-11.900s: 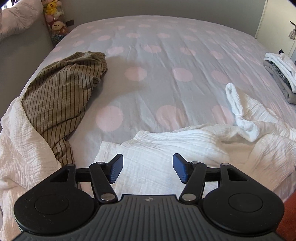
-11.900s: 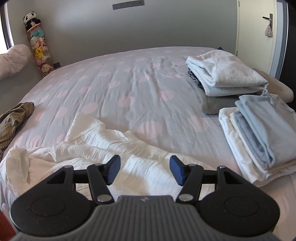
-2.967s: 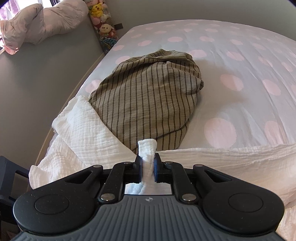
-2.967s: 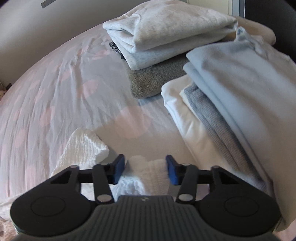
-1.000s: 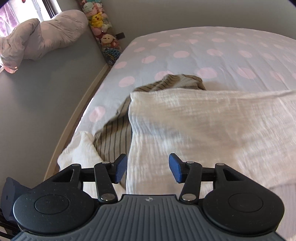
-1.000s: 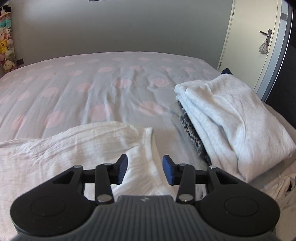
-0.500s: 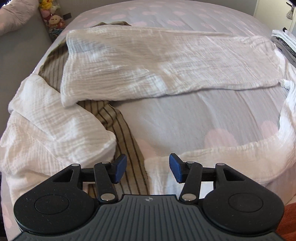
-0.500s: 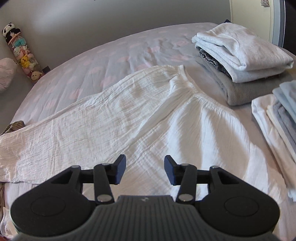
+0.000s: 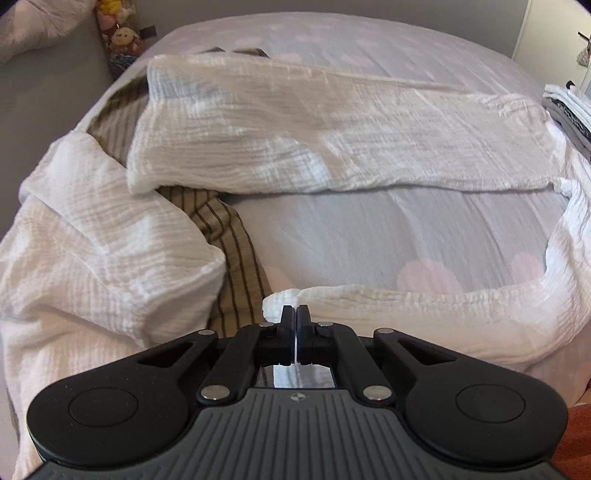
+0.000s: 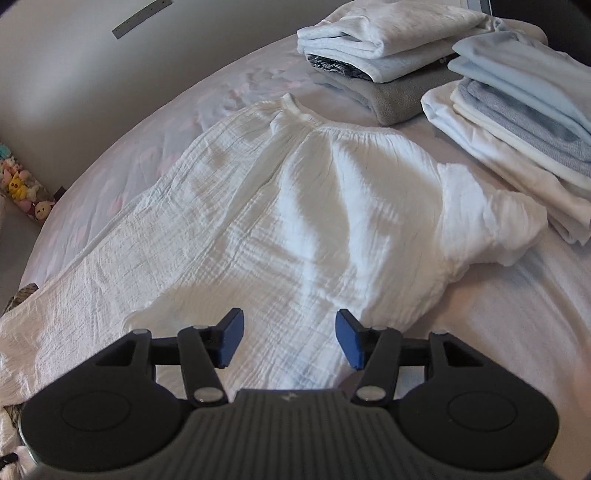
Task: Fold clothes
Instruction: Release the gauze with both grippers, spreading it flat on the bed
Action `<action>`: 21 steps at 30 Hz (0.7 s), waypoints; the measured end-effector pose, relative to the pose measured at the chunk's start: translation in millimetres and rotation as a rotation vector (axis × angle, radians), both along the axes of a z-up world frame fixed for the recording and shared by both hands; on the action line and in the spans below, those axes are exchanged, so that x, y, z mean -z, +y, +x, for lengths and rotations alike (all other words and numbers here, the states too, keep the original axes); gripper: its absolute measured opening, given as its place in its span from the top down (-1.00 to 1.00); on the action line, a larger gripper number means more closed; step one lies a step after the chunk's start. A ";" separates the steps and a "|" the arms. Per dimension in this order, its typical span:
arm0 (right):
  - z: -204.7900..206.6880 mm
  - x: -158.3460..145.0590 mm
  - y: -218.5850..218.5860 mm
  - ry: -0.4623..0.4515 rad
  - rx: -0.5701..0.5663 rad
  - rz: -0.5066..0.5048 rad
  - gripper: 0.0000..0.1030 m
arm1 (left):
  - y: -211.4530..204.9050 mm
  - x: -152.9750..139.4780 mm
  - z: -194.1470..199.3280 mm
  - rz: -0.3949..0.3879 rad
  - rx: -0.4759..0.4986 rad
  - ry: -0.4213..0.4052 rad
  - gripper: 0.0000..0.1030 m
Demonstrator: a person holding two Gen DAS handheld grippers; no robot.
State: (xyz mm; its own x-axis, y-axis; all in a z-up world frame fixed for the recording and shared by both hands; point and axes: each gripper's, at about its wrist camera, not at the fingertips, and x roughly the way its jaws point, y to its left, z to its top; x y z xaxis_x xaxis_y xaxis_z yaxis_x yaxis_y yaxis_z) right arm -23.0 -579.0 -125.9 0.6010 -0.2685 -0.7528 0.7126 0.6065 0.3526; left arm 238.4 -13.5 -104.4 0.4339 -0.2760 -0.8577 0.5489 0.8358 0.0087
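Note:
White crinkled trousers [image 10: 295, 206] lie spread on the bed, waistband toward the folded stacks. In the left wrist view one leg [image 9: 332, 140] lies flat across the far side and the other leg [image 9: 424, 310] runs along the near edge. My left gripper [image 9: 296, 314] is shut on the end of that near leg. My right gripper [image 10: 288, 334] is open and empty, just above the upper part of the trousers. Another white crinkled garment [image 9: 92, 258] is bunched at the left over a brown striped garment [image 9: 229, 236].
The bed [image 9: 388, 236] has a grey cover with pink dots. Two stacks of folded clothes [image 10: 388, 40] [image 10: 517, 110] stand at the right side. Plush toys [image 9: 118, 33] stand by the wall at the far left corner.
My left gripper has closed on the end of the near trouser leg. My right gripper has come closer over the upper part of the trousers and stays open.

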 end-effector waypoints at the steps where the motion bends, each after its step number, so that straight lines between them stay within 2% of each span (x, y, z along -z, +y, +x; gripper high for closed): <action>1: 2.6 0.7 2.2 0.011 -0.017 -0.009 -0.14 | 3.8 -7.1 0.5 0.002 -0.015 -0.015 1.00; 4: 8.9 5.0 8.9 0.045 -0.069 -0.036 -0.14 | 15.1 -27.8 4.1 0.012 -0.066 -0.063 1.00; 7: 10.6 5.8 10.8 0.042 -0.082 -0.041 -0.14 | 27.2 -39.7 13.1 0.023 -0.140 -0.096 1.00; 11: 5.2 6.7 7.0 0.014 -0.067 -0.015 -0.14 | 35.7 -37.7 29.7 0.055 -0.218 -0.104 1.00; 13: 4.4 7.1 5.4 0.010 -0.058 -0.005 -0.14 | 35.3 -29.0 36.9 0.079 -0.240 -0.079 1.00; 17: 6.0 8.5 5.8 0.017 -0.060 -0.001 -0.14 | 30.6 -15.8 37.5 0.095 -0.250 -0.076 1.00; 19: 7.0 9.0 5.9 0.019 -0.062 0.000 -0.14 | 32.8 -16.2 30.6 0.091 -0.244 -0.097 0.76; 21: 7.3 9.2 5.7 0.017 -0.061 0.003 -0.14 | 35.3 -20.9 23.0 0.071 -0.223 -0.119 0.66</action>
State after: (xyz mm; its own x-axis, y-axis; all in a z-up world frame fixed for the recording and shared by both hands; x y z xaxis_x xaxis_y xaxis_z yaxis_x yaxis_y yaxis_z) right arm -15.7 -573.3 -135.1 0.6035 -0.2295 -0.7636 0.6801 0.6481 0.3427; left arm 261.4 21.8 -83.5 0.5765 -0.1032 -0.8106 0.3431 0.9309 0.1254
